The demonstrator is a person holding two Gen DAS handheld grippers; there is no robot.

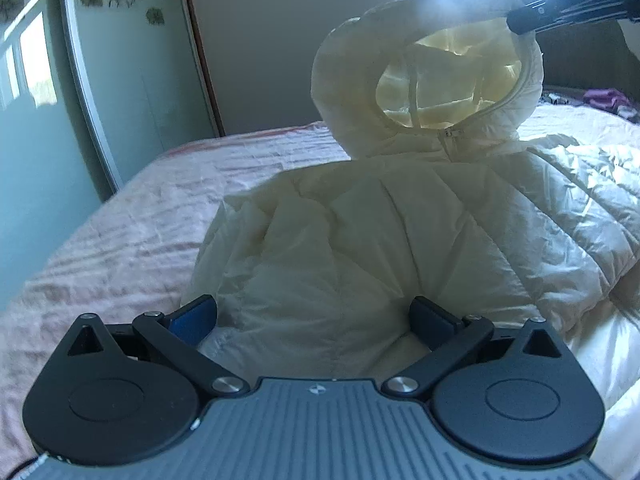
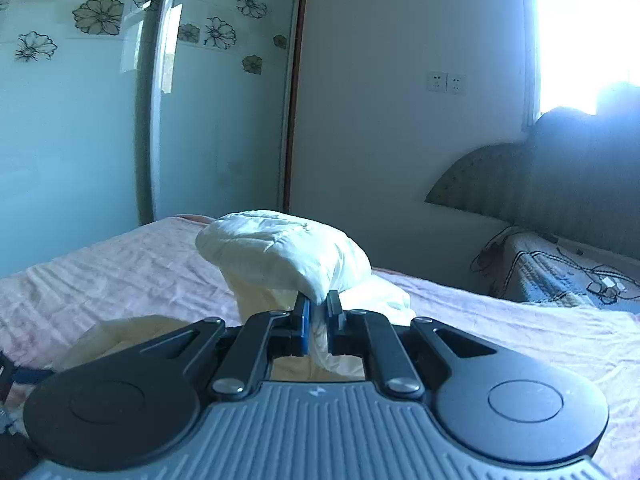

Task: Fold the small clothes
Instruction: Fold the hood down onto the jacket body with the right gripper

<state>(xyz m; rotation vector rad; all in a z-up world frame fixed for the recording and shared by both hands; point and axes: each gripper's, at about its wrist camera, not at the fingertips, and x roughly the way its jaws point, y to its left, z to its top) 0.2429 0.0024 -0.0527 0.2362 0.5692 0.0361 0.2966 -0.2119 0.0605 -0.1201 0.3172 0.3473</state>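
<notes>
Left wrist view: the left gripper [image 1: 314, 314] stands with its jaws wide apart, nothing pinched, just above the near part of a cream puffer jacket [image 1: 360, 240] lying on the pink bedspread [image 1: 120, 232]. The jacket's hood [image 1: 424, 80] is lifted upright by the right gripper [image 1: 516, 24], whose raised lettering is too blurred to read. Open bedspread runs left to the bed's edge by the flowered wardrobe door [image 1: 120, 60].

Right wrist view: the right gripper [image 2: 318, 306] is clamped on the hood's [image 2: 280, 252] rim. Bare bedspread [image 2: 520, 320] lies ahead; the headboard [image 2: 520, 184] and what looks like a cable-strewn nightstand [image 2: 560, 276] bound the right side.
</notes>
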